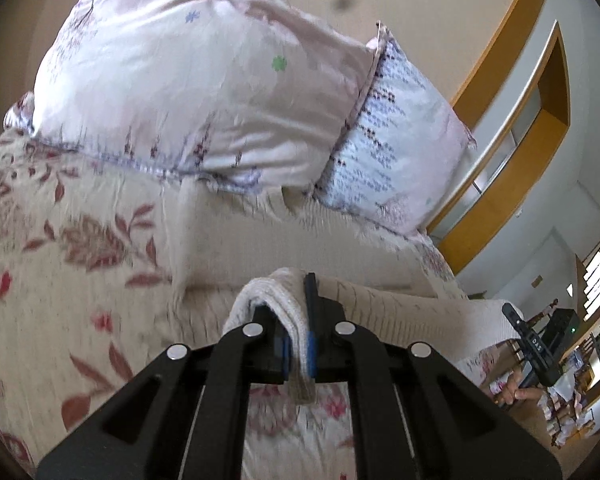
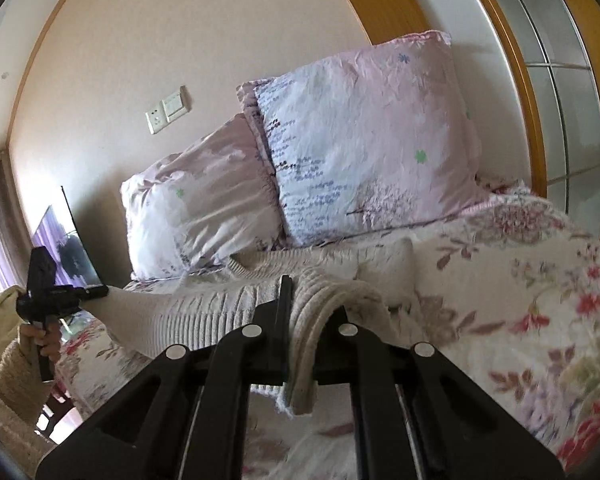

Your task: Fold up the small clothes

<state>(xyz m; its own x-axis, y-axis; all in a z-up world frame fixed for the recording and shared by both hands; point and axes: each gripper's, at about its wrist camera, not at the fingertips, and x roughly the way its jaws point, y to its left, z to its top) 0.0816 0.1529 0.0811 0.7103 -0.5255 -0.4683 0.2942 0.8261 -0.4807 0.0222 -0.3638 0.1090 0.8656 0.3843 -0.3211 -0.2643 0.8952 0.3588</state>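
While both tongs are clamped, the left gripper [image 1: 296,332] pinches one ribbed hem corner of the cream knit sweater [image 1: 380,300], and the right gripper [image 2: 304,328] pinches the other corner. One sweater is present, its hem raised between the two tools, its body lying on the floral bedspread [image 1: 80,240]. Two floral pillows [image 2: 364,136] lean against the wall behind it. One switch plate [image 2: 168,110] sits on that wall; a television [image 2: 66,248] stands left.
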